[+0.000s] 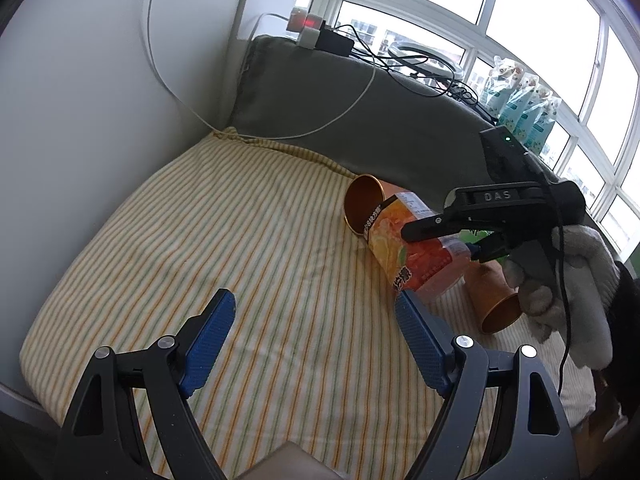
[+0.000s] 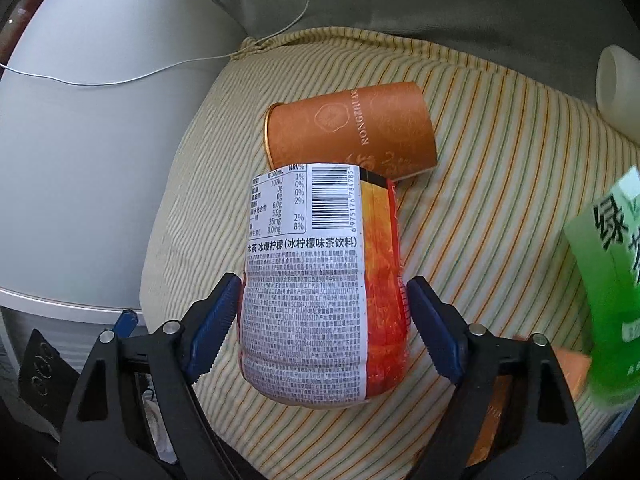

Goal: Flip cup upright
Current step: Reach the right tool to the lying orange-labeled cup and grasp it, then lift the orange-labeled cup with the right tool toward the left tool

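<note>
My right gripper (image 2: 318, 332) grips a bottle (image 2: 320, 280); just beyond it the cup (image 2: 348, 124) lies on its side on the cushion (image 1: 240, 240), mouth leftward. My left gripper (image 1: 316, 332), fingers wide and empty, faces that mouth (probably the better reach).

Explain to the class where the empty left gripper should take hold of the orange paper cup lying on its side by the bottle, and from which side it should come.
Probably across the mid-wall of the orange paper cup, coming down from above. It lies on its side on the striped cushion, so the upper wall is exposed. The bottle held in the right gripper crowds its near side. The left gripper is open.
</note>
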{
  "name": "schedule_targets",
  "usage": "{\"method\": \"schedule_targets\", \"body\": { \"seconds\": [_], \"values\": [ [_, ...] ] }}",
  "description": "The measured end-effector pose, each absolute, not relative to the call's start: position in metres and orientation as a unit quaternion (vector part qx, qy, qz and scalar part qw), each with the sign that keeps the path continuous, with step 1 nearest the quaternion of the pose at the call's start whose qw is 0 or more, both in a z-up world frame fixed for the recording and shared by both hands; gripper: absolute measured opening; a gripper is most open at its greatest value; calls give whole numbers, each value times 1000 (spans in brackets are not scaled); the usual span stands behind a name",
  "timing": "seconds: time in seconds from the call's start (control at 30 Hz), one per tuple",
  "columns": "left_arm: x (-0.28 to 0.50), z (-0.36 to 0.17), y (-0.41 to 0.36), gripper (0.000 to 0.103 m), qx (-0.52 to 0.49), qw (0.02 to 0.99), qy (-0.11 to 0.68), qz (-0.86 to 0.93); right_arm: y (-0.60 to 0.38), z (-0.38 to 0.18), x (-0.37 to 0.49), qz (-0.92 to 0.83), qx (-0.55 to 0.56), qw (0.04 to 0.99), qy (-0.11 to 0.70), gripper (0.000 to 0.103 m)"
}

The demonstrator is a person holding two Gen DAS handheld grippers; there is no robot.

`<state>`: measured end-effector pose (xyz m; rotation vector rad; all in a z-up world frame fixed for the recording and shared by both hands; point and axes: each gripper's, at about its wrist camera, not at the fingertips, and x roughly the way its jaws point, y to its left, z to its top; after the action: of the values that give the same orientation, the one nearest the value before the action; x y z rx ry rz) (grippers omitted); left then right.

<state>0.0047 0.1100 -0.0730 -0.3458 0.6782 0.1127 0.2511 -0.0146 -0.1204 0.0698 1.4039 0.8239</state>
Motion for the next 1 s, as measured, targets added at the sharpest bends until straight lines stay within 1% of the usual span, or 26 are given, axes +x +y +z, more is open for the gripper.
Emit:
{"method": "schedule_targets", "body": {
  "seconds": [0.2, 0.43, 0.67, 1.0],
  "values": [
    [2, -72, 109, 82, -170, 926, 334, 48, -25, -108, 233, 377, 56, 688, 618, 86],
    [-3, -68, 102, 82, -164, 927, 334, 40, -38, -97, 201, 380, 60, 699, 602, 86],
    [-9, -64, 92, 82, -153, 931, 331, 30, -60, -94, 172, 377, 76, 707, 594, 87],
    [-19, -58, 89, 82, -151, 934, 323, 28, -61, -81, 148, 402, 94, 701, 582, 87]
  ]
}}
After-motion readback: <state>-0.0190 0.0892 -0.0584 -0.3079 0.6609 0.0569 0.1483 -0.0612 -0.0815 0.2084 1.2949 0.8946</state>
